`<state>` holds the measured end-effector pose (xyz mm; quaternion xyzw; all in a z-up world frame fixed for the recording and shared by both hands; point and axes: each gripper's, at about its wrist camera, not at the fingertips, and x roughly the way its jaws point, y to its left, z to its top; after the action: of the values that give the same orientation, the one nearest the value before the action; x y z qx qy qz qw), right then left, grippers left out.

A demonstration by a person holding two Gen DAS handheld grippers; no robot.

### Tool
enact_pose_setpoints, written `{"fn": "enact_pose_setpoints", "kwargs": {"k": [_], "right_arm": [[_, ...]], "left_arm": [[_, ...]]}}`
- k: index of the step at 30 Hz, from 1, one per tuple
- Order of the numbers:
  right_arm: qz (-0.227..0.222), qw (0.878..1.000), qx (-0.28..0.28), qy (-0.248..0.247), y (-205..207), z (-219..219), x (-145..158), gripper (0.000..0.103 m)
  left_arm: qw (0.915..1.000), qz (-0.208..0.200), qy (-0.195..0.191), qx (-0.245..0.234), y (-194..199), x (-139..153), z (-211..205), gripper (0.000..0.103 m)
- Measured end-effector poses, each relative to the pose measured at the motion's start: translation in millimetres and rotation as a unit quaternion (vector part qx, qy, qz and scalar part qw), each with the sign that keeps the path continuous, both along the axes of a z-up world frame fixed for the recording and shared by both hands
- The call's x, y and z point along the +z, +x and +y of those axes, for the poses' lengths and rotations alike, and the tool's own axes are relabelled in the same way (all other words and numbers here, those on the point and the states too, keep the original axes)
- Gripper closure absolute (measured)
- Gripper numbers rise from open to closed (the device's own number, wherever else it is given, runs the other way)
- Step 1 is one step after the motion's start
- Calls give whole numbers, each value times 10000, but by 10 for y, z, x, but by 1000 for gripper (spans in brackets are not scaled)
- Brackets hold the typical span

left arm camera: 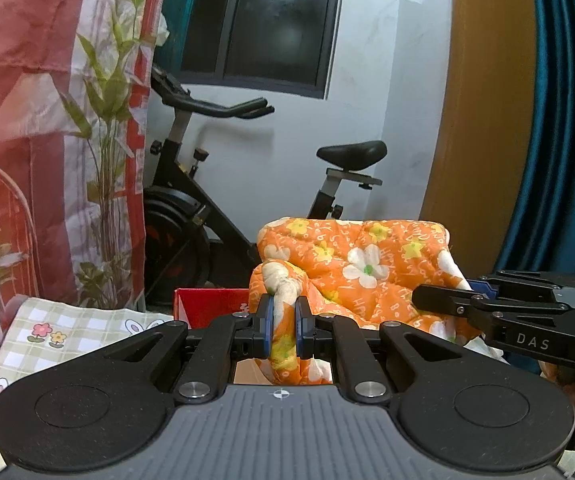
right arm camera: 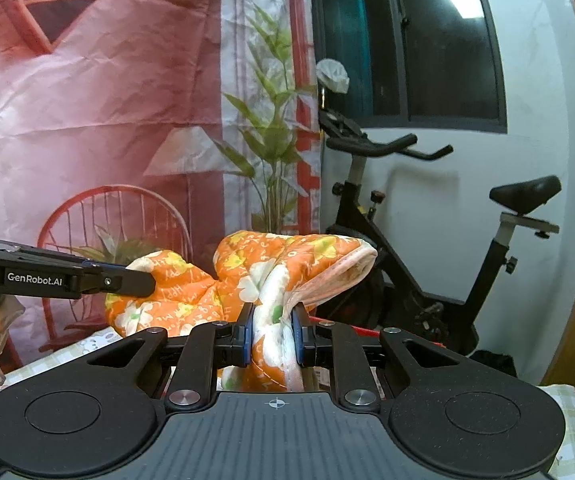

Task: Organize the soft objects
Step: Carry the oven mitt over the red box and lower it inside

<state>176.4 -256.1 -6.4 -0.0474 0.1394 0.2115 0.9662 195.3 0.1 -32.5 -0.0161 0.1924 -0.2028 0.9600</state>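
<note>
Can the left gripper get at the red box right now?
Probably not: the left gripper is shut on the orange floral quilt, as is the right gripper. The red box sits just beyond, partly behind that quilt.

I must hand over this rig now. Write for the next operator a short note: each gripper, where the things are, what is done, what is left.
Left gripper: shut on one bunched edge of the orange flowered quilt.
Right gripper: shut on another bunched edge of the same quilt.
Quilt: held up between both grippers, above the checked cloth; a red box sits just behind and below it.
Done: quilt gripped at two points and raised.
Left: fold or place it; where it goes is not shown. Keep both grips until it rests on something.
</note>
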Motion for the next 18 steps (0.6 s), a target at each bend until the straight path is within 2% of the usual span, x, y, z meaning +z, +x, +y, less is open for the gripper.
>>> {"fn": "enact_pose_setpoints", "kwargs": {"k": [12,18], "right_arm": [[635,9979,-81,20,693,-143,-160,86],[877,9961,-42,-117,920,-150,-271,86]], "left_arm": [[9970,724,67,-267,621,-187,-24,92],[9951,925,138,-322,792,-276,-48,92]]}}
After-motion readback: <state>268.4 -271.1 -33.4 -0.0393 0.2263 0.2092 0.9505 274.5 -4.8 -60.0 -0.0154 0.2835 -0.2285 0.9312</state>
